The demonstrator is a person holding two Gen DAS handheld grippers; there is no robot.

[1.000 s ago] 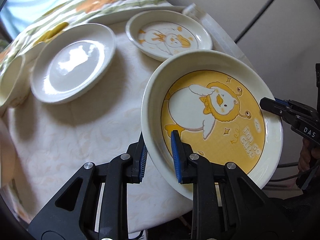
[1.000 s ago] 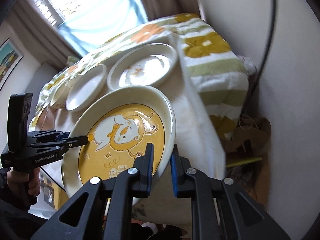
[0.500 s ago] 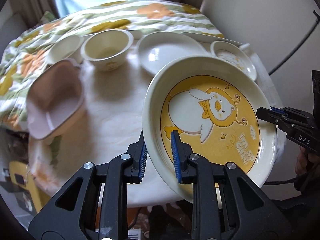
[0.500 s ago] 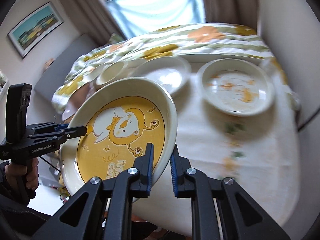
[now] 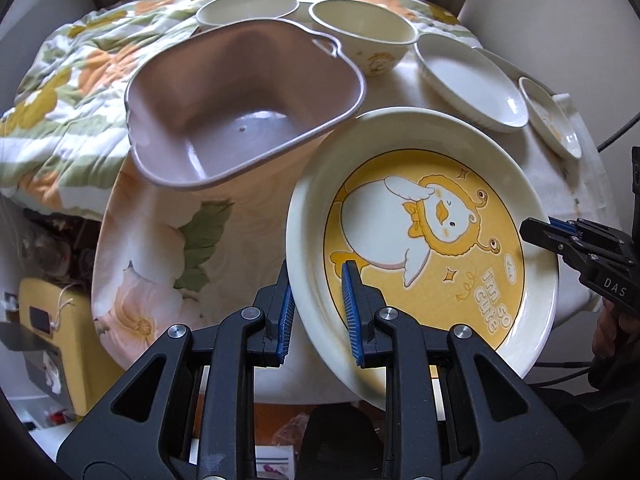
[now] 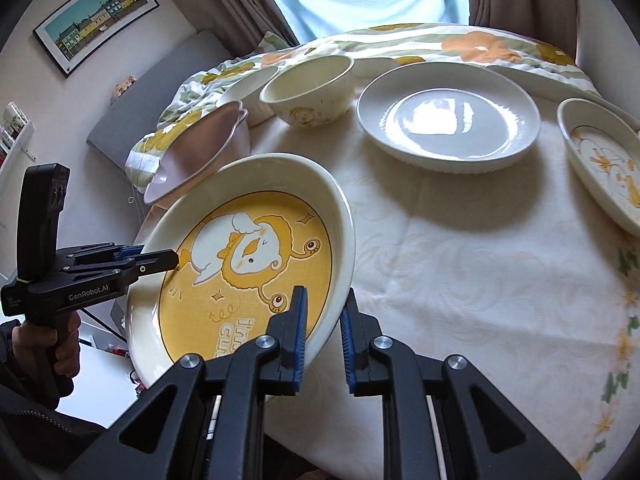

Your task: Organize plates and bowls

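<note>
My left gripper (image 5: 316, 312) is clamped on the near rim of the yellow duck plate (image 5: 424, 248), one blue pad under the rim and the other inside the plate. My right gripper (image 6: 323, 332) pinches the opposite rim in the same way, one pad on the printed face and one outside the wall. In the left wrist view I see the right gripper's black fingers reaching onto the plate's edge at the right; in the right wrist view I see the left gripper at the left, with a hand (image 6: 48, 344) around its handle.

The plate is held clear of the table (image 6: 460, 264), tilted, over the table's near edge. Its printed side faces up: a white duck in a lion hood on yellow ground, with lettering near the rim.

Just beyond the plate stands a pink tub (image 5: 244, 108) with an empty interior; the plate's far rim overlaps it in both views, and I cannot tell whether they touch. Behind the tub sit two cream bowls: a plain bowl (image 5: 248, 8) and a bowl with a duck motif (image 5: 364, 32). To their right lie a white plate (image 6: 448, 116) and, near the table's far right edge, a small duck dish (image 6: 604, 160). A floral quilt (image 5: 72, 92) lies bunched behind the table.
</note>
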